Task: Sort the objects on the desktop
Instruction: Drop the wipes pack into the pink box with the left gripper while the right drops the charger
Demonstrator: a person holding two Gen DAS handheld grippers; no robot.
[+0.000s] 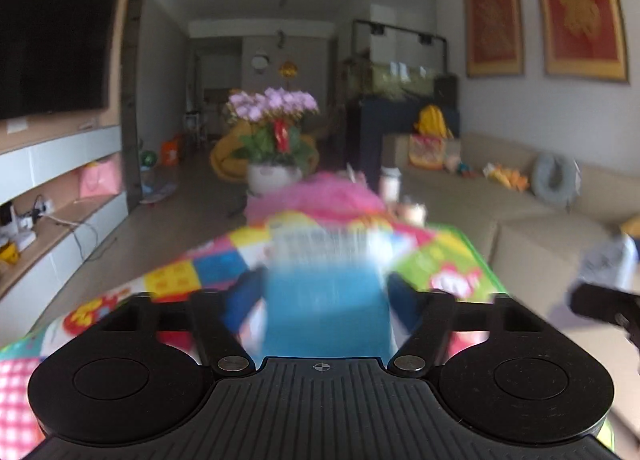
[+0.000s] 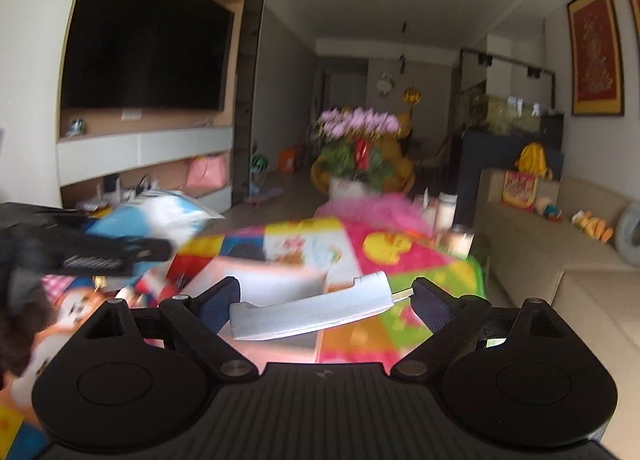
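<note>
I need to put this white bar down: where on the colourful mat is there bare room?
Bare mat lies between the white bar and the pink fluffy heap; more bare squares left of the blue pack. The far end is crowded with jars and the flower pot.

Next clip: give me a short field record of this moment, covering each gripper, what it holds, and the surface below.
left gripper: jaws appear closed on a blue-and-white packet, clear of the surface; view blurred
right gripper: jaws wide, closed end to end on a white bar-shaped object
surface: colourful patchwork mat
background: potted pink flowers, dark TV screen
</note>
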